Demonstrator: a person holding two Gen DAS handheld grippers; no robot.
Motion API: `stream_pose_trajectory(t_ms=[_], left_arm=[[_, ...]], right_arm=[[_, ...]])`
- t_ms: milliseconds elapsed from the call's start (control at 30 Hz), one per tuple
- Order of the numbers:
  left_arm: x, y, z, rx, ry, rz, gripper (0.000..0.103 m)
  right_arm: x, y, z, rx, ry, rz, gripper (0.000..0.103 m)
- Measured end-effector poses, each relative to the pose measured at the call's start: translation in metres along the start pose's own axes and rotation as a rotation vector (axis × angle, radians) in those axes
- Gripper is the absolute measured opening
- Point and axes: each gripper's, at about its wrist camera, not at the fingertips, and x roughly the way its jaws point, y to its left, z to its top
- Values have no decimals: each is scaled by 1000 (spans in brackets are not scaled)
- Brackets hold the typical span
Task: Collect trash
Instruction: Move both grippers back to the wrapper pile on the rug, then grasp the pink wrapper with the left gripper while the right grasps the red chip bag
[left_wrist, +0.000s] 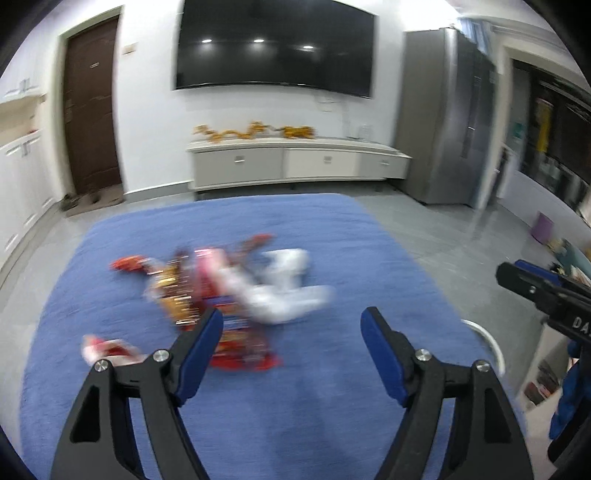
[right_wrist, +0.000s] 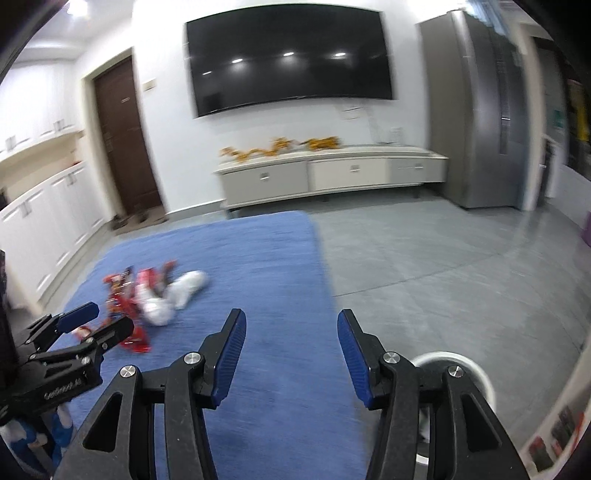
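A blurred pile of trash (left_wrist: 221, 291), red and gold wrappers and white crumpled paper or bags, lies on a blue carpet (left_wrist: 332, 240). A separate red-white wrapper (left_wrist: 107, 349) lies to its left. My left gripper (left_wrist: 291, 332) is open and empty, above the carpet just short of the pile. My right gripper (right_wrist: 291, 332) is open and empty, over the carpet's right edge, right of the pile (right_wrist: 151, 299). Each gripper shows in the other's view: the left one in the right wrist view (right_wrist: 92, 325), the right one in the left wrist view (left_wrist: 535, 288).
A white round bin rim (right_wrist: 454, 369) sits on the grey tiled floor by the carpet's right edge; it also shows in the left wrist view (left_wrist: 487, 339). A low white TV cabinet (left_wrist: 295, 162), a wall TV, a brown door (left_wrist: 92, 110) and a steel fridge (left_wrist: 443, 118) stand at the back.
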Motion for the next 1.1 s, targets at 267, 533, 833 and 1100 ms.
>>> stream_pose_trajectory(t_ms=[267, 533, 833, 1100], left_arm=[[17, 124, -13, -104, 47, 203, 80], [57, 163, -26, -172, 172, 161, 84], [63, 157, -31, -143, 219, 138, 58], [31, 142, -36, -152, 171, 134, 56]], right_arm=[[73, 95, 0, -120, 129, 297, 58], [127, 147, -15, -178, 226, 392, 58], [138, 153, -14, -193, 237, 421, 13], [102, 136, -17, -174, 187, 474, 7]])
